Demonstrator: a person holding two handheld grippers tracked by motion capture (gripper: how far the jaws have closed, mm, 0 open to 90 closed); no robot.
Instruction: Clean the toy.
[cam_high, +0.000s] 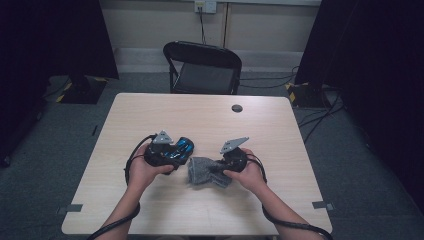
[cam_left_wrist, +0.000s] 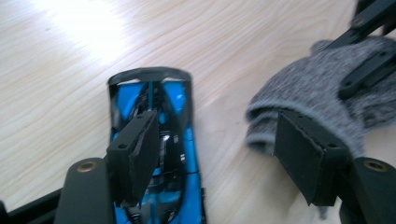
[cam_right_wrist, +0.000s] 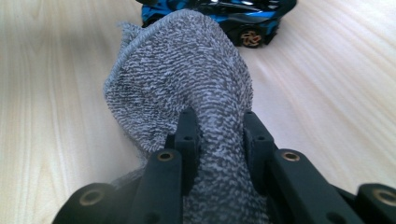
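Grey knit sock (cam_high: 207, 171) lies bunched on the desk (cam_high: 150, 210), its body pinched in the right hand-held gripper (cam_right_wrist: 217, 130). Just left of it sits a blue-and-black toy car (cam_left_wrist: 154, 144), long axis running away along the left hand-held gripper (cam_left_wrist: 215, 154) — jaws wide, holding nothing, one pad over the car, the other at the sock's open cuff. The left one is likely nearer that cuff.

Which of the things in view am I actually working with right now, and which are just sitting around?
In the job:
- grey cloth, pinched in the right claw
- blue and black toy car, under the open left claw

Just lying about:
- black folding chair beyond the table
- round dark cap in the tabletop
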